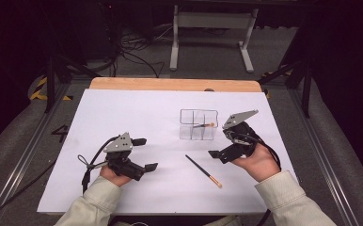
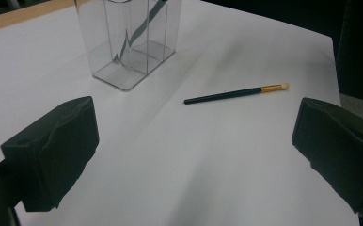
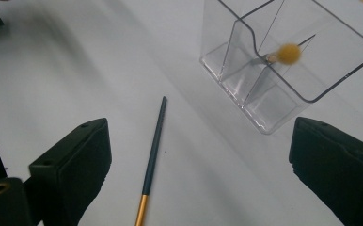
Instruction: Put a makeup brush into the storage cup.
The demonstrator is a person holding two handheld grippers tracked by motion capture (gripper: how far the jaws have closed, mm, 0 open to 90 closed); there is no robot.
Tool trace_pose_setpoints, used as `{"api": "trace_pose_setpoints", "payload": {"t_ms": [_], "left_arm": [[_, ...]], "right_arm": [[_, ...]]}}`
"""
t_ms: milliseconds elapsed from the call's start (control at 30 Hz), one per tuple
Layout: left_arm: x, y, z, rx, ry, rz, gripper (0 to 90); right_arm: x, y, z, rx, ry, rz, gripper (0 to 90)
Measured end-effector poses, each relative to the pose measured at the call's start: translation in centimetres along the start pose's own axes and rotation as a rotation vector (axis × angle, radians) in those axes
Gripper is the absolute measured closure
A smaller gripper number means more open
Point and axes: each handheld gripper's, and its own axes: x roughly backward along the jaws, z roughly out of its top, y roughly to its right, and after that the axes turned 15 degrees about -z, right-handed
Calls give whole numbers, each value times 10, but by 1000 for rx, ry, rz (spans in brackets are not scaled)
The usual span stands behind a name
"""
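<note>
Two grippers — left, right — gaping, empty | brush on table; another in organizer; no lettering legible

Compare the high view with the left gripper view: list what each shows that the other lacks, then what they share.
High view alone: both hands with the left gripper and right gripper, the sleeves, the floor and a metal stand. Left gripper view alone: its own black jaws close up, standing wide apart. Shared: the clear divided holder with one brush inside, the brush on the table and the white tabletop.
</note>
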Motion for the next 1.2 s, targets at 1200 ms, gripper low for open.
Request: {"api": "trace_pose_setpoints", "payload": {"t_ms": [1200], "left_arm": [[3,0,-2,-3,14,9,16]], "right_arm": [[-41,-22,-10,116,-233,43,301]]}}
